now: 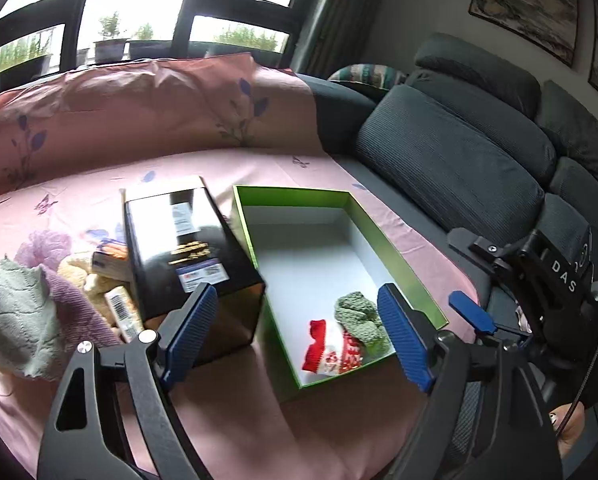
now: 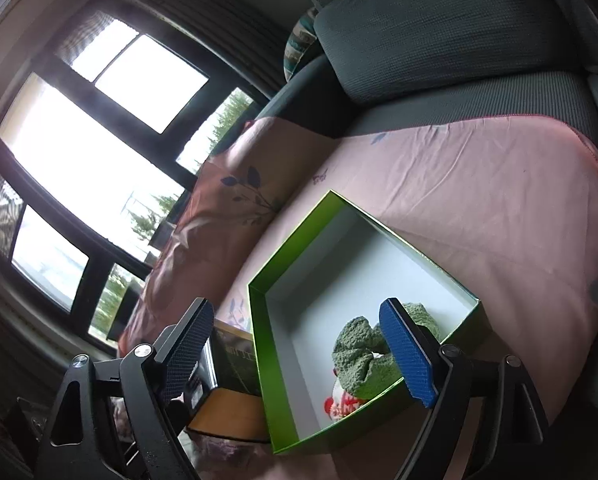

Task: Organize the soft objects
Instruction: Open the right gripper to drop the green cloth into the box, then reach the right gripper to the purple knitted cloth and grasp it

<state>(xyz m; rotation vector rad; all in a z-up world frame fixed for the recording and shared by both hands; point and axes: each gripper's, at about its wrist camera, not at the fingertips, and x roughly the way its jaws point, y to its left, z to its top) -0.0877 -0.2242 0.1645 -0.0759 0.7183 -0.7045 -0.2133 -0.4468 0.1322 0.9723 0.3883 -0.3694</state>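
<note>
A dark grey sofa (image 1: 459,160) draped with a pink floral sheet (image 1: 219,168) carries an open green cardboard box (image 1: 391,240). Inside it lie a green knitted cloth (image 1: 359,316) and a red-and-white knitted piece (image 1: 331,352). The left hand-held gripper (image 1: 299,336) and right hand-held gripper (image 2: 295,352) both stand spread, holding nothing. A black glossy box (image 1: 187,248) sits just beside.

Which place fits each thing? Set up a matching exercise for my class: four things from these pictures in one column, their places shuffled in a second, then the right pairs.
Things
1. green knitted piece
2. black box
3. pale green knit cloth
4. grey cushion

Places
A. in the heap left of the black box
B. inside the green box
C. against the sofa back
D. on the pink sheet, left of the green box

Pairs: 1-B, 2-D, 3-A, 4-C
</note>
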